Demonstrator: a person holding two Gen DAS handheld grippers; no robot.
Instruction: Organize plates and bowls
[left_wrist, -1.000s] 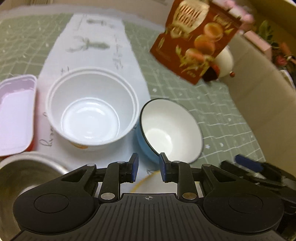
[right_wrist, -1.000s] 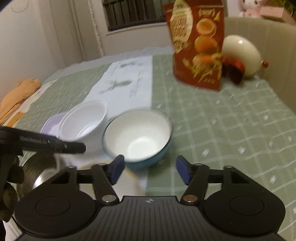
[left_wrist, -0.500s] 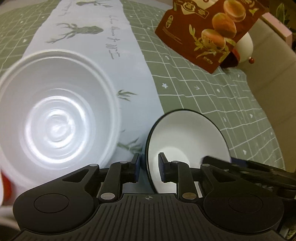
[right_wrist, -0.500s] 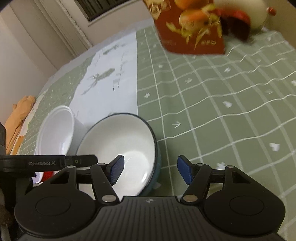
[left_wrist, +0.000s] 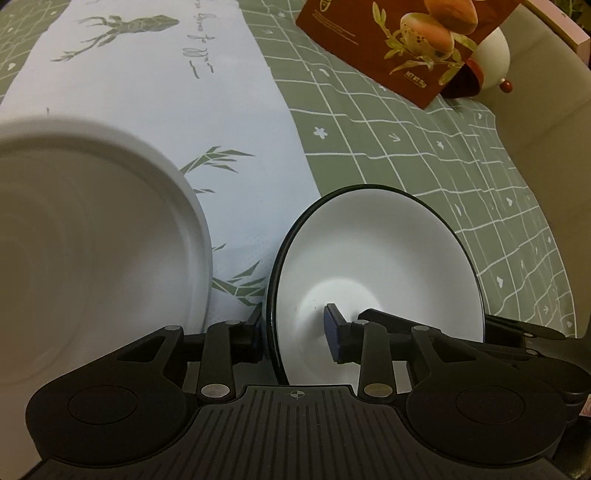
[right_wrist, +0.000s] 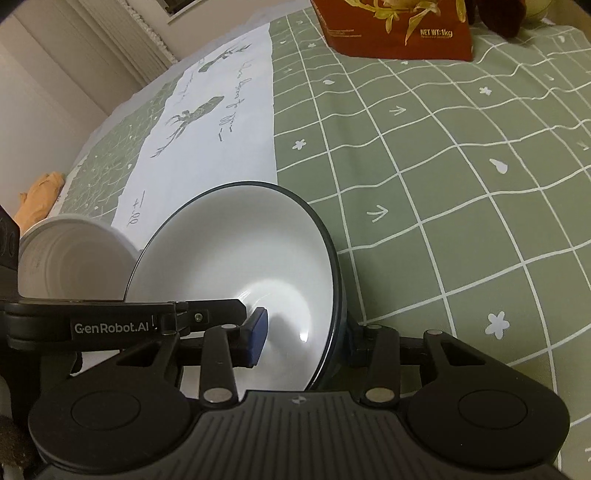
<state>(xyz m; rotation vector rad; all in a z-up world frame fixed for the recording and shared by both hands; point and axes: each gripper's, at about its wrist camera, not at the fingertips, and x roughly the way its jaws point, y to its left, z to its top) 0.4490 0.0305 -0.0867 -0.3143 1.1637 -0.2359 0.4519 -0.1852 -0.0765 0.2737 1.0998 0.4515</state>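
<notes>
Bowl (left_wrist: 384, 258), white inside with a dark rim and blue outside, sits on the green checked tablecloth (left_wrist: 424, 155) at the edge of the white runner (left_wrist: 177, 110) with the deer print. Both grippers straddle its rim from opposite sides.

Left gripper (left_wrist: 295, 334): jaws opening, bowl wall between them. One blue pad is inside the bowl near the bottom, the other finger outside against the left wall. Gap is narrow; inner pad stands visibly off the wall, so no clamp there.

Right gripper (right_wrist: 303, 341): jaws closing, bowl wall between them too. Blue pad inside the bowl low on the floor, other finger outside the right wall, mostly hidden behind the rim. Inner pad has clear space to the wall; cannot tell if the outer finger touches.

In the right wrist view the left gripper's finger reaches across into the bowl beside the right gripper's inner pad.

White plastic bowl (left_wrist: 92, 258) stands just beside the bowl on the left, close to it, on the runner. Brown food bag (left_wrist: 399, 48) stands well apart at the far end of the cloth, a white round object (left_wrist: 495, 55) behind it.
</notes>
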